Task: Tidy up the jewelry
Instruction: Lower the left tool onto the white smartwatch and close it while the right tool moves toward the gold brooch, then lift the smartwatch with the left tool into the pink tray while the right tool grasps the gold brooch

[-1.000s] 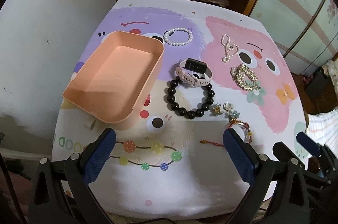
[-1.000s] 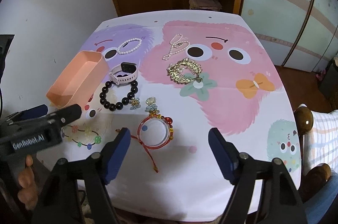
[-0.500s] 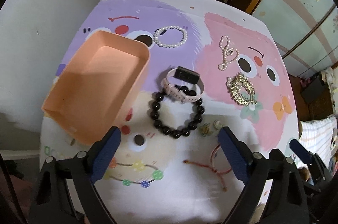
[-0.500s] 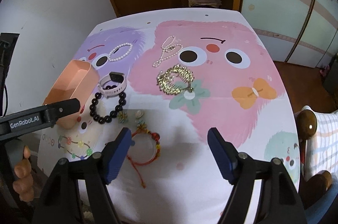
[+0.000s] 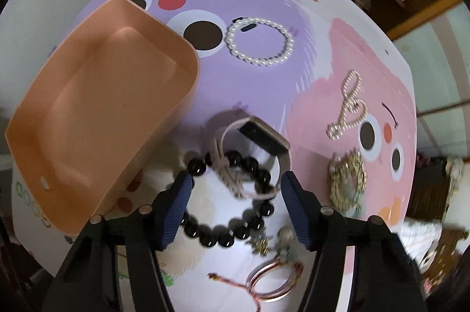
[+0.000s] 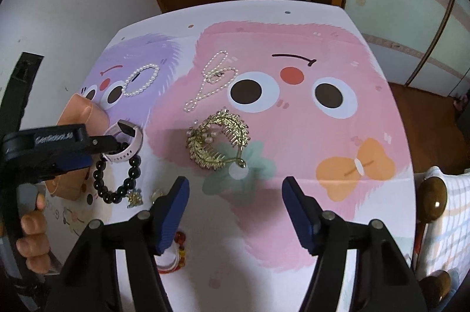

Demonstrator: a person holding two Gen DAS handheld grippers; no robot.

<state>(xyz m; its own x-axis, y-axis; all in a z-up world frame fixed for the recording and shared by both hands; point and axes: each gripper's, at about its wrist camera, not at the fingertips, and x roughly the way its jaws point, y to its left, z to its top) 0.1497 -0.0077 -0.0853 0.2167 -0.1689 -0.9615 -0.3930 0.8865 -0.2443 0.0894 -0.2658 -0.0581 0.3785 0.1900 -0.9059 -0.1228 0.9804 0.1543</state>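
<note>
The pink-strapped watch [image 5: 258, 156] is now framed between the spread fingers of the left gripper [image 5: 235, 188], where half a second earlier those fingers were held well short of it, nearer the worktop [image 5: 264, 71] edge. The watch lies across the black bead bracelet [image 5: 232, 203], touching it; neither is gripped. The left gripper has been advanced and lowered, so a watch pickup is judged to be in hand. The peach tray [image 5: 97, 118], at ten o'clock from the watch, holds nothing. The pearl bracelet [image 5: 260, 41] lies at twelve o'clock, well apart. The right gripper [image 6: 235, 194] is held released above the worktop, with the gold hair comb [image 6: 218, 140] at twelve o'clock.
</note>
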